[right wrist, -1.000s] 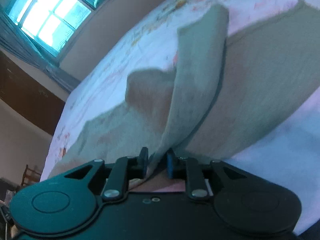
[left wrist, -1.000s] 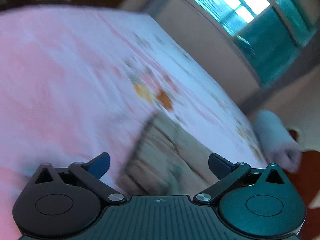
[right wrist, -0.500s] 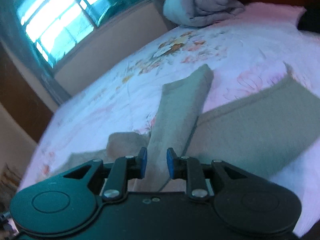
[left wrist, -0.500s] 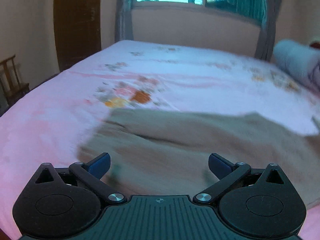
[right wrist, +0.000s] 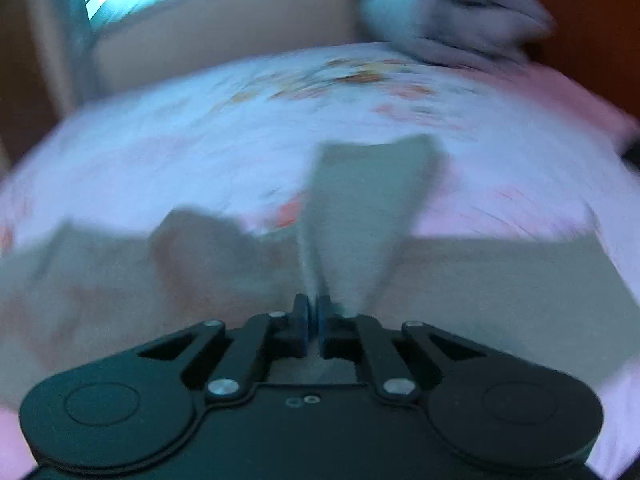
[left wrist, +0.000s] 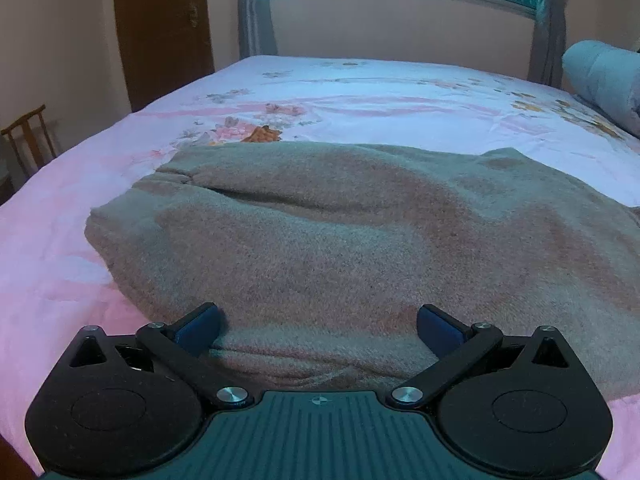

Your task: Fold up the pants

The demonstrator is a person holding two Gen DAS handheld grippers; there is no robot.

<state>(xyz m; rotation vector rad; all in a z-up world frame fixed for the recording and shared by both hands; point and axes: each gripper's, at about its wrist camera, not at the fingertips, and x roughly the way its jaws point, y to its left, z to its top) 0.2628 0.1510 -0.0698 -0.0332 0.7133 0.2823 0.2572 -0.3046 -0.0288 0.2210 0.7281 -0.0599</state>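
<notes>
A bed (left wrist: 360, 92) with a pink flowered sheet carries the grey-brown pants (left wrist: 340, 240), spread across its near part. The left gripper (left wrist: 318, 322) is wide open over the cloth edge; the right gripper (right wrist: 313, 320) pinches a raised fold.

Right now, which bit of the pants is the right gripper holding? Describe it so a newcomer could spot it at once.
Start at the bed with the pink floral sheet, then find the grey-brown pants spread across it. One narrow strip of the fabric rises from them to the right gripper, shut on its end. It alone is lifted; the rest lies flat.
</notes>
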